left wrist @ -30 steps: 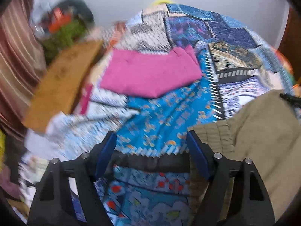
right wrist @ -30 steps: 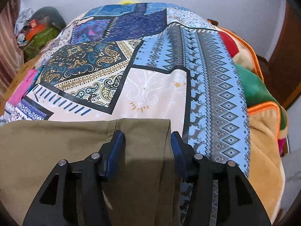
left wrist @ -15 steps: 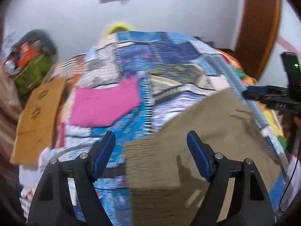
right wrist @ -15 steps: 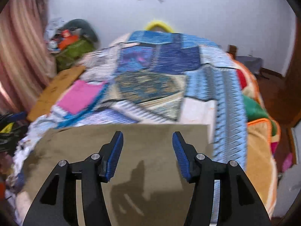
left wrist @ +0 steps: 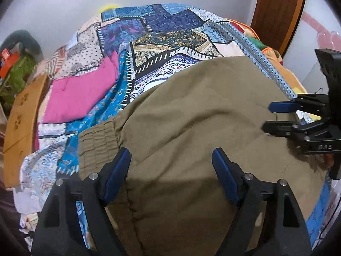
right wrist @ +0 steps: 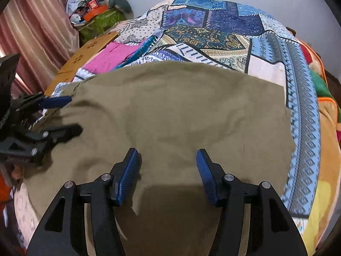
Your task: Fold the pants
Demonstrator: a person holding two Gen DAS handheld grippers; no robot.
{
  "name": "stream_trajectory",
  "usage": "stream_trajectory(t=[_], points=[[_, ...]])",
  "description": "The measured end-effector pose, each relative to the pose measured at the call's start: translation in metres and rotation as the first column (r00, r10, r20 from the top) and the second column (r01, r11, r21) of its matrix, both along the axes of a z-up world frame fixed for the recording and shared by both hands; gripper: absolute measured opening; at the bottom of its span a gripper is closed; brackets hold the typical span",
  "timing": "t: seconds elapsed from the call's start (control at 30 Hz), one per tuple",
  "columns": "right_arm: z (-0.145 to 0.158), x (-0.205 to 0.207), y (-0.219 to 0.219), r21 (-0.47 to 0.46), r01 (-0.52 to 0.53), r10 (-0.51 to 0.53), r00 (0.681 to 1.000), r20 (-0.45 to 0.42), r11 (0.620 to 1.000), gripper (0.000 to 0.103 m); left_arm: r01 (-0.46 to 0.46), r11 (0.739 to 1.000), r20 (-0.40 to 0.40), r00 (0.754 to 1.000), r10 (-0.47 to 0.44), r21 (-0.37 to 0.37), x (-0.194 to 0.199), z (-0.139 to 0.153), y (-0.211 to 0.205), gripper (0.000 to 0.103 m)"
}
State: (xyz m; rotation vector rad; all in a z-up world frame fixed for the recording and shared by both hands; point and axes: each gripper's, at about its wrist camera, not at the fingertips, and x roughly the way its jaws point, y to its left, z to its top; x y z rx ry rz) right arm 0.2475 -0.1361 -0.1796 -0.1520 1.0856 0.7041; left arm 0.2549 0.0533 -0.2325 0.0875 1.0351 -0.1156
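Note:
Olive-green pants (left wrist: 191, 115) lie spread on a patchwork bedspread (left wrist: 170, 34), elastic waistband (left wrist: 96, 136) at the left. They also fill the right wrist view (right wrist: 170, 115). My left gripper (left wrist: 171, 170) is open and empty, hovering over the pants by the waistband; it shows side-on in the right wrist view (right wrist: 70, 115). My right gripper (right wrist: 168, 170) is open and empty over the pants' right part; it shows side-on in the left wrist view (left wrist: 266, 117).
A folded pink garment (left wrist: 83, 93) lies on the bed beyond the pants, left. A cardboard sheet (left wrist: 21, 123) leans at the bed's left side. A cluttered green bag (right wrist: 100, 19) and curtain (right wrist: 38, 32) stand left; orange blankets (right wrist: 326, 128) lie right.
Both grippers have let go of the pants and lifted back, open. The pants, held up and moving before, now lie flat on the bed. The left gripper has swung right over them.

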Motion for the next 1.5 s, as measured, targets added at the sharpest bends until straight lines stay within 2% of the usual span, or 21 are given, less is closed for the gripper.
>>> stream_trajectory(t=[0.17, 0.33, 0.53, 0.7, 0.93, 1.1, 1.17, 1.27, 1.33, 1.4, 1.5], points=[[0.000, -0.019, -0.019, -0.007, 0.022, -0.022, 1.000, 0.017, 1.000, 0.053, -0.003, 1.000, 0.019, 1.000, 0.003, -0.001, -0.017, 0.003, -0.001, 0.080], [0.004, -0.040, -0.036, -0.013, 0.068, -0.067, 0.997, 0.044, 0.998, 0.053, -0.023, 0.998, 0.045, 0.999, 0.020, 0.053, -0.039, 0.006, -0.003, 0.085], [0.005, -0.059, -0.056, -0.022, 0.120, -0.119, 0.991, 0.058, 0.992, 0.054, -0.094, 0.995, 0.047, 0.995, 0.092, 0.030, -0.063, 0.007, 0.012, 0.090], [0.005, -0.076, -0.074, -0.045, 0.151, -0.148, 0.987, 0.066, 0.987, 0.055, -0.170, 0.983, 0.075, 0.983, 0.165, 0.065, -0.083, 0.009, 0.023, 0.090], [0.003, -0.097, -0.102, -0.024, 0.218, -0.216, 0.975, 0.061, 0.976, 0.061, -0.216, 0.976, 0.077, 0.974, 0.214, 0.023, -0.108, 0.014, 0.039, 0.090], [0.002, -0.101, -0.117, -0.048, 0.274, -0.271, 0.961, 0.053, 0.961, 0.062, -0.256, 0.965, 0.107, 0.963, 0.249, 0.057, -0.127, 0.023, 0.043, 0.090], [0.005, -0.101, -0.122, -0.034, 0.291, -0.289, 0.956, 0.042, 0.956, 0.062, -0.282, 0.953, 0.126, 0.955, 0.268, 0.107, -0.133, 0.025, 0.045, 0.090], [0.016, -0.102, -0.120, -0.009, 0.295, -0.294, 0.954, 0.063, 0.955, 0.062, -0.348, 0.929, 0.154, 0.932, 0.328, 0.127, -0.140, 0.029, 0.057, 0.090], [0.028, -0.100, -0.111, 0.026, 0.276, -0.277, 0.957, 0.083, 0.961, 0.062, -0.360, 0.929, 0.132, 0.928, 0.348, 0.082, -0.141, 0.032, 0.066, 0.090], [0.038, -0.098, -0.098, 0.055, 0.247, -0.252, 0.962, 0.103, 0.967, 0.062, -0.361, 0.933, 0.105, 0.927, 0.360, -0.013, -0.145, 0.039, 0.073, 0.090], [0.054, -0.094, -0.070, 0.083, 0.183, -0.193, 0.969, 0.151, 0.980, 0.062, -0.327, 0.937, 0.062, 0.940, 0.336, -0.125, -0.147, 0.045, 0.070, 0.090]])
